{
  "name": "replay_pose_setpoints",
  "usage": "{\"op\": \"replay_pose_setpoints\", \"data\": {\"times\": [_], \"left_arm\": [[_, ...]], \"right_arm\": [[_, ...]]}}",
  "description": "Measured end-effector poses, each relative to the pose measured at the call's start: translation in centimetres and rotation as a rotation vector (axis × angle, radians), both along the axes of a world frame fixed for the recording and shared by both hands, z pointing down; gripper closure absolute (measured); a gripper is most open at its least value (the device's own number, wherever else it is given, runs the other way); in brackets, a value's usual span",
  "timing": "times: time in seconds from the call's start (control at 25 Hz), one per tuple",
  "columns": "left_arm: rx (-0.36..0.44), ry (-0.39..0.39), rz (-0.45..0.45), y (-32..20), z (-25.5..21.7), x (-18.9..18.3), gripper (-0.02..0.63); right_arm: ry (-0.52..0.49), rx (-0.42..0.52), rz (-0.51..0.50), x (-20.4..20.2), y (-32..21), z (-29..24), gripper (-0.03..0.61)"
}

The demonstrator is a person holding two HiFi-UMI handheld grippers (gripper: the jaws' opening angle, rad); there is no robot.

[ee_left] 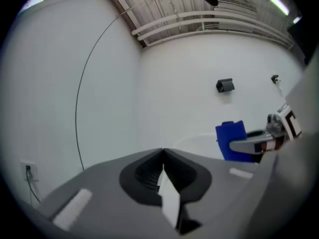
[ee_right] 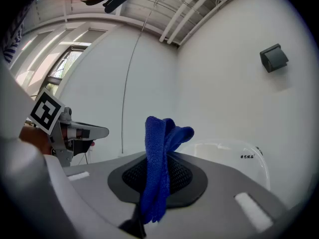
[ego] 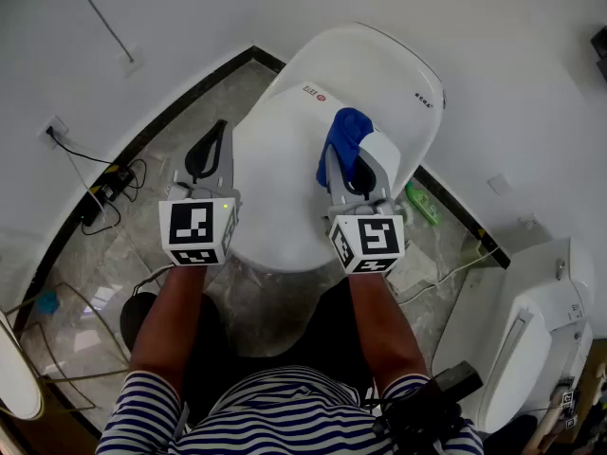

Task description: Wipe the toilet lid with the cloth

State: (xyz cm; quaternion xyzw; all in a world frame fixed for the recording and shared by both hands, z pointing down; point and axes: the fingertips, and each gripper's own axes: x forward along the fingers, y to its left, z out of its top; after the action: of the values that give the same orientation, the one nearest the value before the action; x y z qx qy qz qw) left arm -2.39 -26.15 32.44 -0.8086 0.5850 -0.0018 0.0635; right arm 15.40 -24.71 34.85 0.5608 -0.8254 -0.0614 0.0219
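The white toilet has its lid (ego: 285, 173) closed, seen from above in the head view. My right gripper (ego: 337, 159) hovers over the lid's right half, shut on a folded blue cloth (ego: 347, 138). In the right gripper view the cloth (ee_right: 158, 168) sticks up from between the jaws, with the lid's rear (ee_right: 234, 153) beyond. My left gripper (ego: 223, 129) is over the lid's left edge, jaws together with nothing held (ee_left: 163, 152). From the left gripper view the blue cloth (ee_left: 232, 141) and the right gripper (ee_left: 261, 142) show to the right.
White walls enclose the toilet at the back. A green bottle (ego: 424, 204) lies on the floor to its right, and a second white fixture (ego: 541, 349) stands at the lower right. Cables and a wall socket (ego: 55, 133) are at the left. A black box (ee_right: 273, 58) hangs on the wall.
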Motion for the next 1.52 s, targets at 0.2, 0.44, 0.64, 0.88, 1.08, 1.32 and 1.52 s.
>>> {"op": "replay_pose_setpoints", "data": {"times": [0.2, 0.44, 0.64, 0.88, 1.08, 1.32, 1.52], "left_arm": [[0.005, 0.007, 0.006, 0.0, -0.2, 0.1, 0.609], [0.003, 0.001, 0.000, 0.2, 0.0, 0.0, 0.609], [0.008, 0.006, 0.000, -0.2, -0.3, -1.1, 0.609], [0.014, 0.021, -0.012, -0.7, -0.7, -2.7, 0.609], [0.007, 0.025, -0.014, -1.1, -0.4, -3.9, 0.609], [0.014, 0.037, -0.028, -0.7, -0.9, -5.6, 0.609], [0.034, 0.040, -0.043, -0.2, -1.5, -7.3, 0.609]], "right_arm": [[0.001, -0.004, 0.004, 0.1, -0.1, 0.0, 0.515], [0.007, -0.003, -0.003, 0.0, -0.3, 0.1, 0.515], [0.065, -0.059, -0.031, -1.7, -1.8, 0.6, 0.515], [0.169, -0.124, -0.034, -2.3, -4.1, 1.4, 0.517], [0.344, -0.186, -0.056, -3.0, -6.9, 2.5, 0.517], [0.663, -0.340, -0.114, -3.5, -10.8, 4.8, 0.518], [0.948, -0.512, -0.159, -3.4, -14.1, 7.4, 0.518]]}}
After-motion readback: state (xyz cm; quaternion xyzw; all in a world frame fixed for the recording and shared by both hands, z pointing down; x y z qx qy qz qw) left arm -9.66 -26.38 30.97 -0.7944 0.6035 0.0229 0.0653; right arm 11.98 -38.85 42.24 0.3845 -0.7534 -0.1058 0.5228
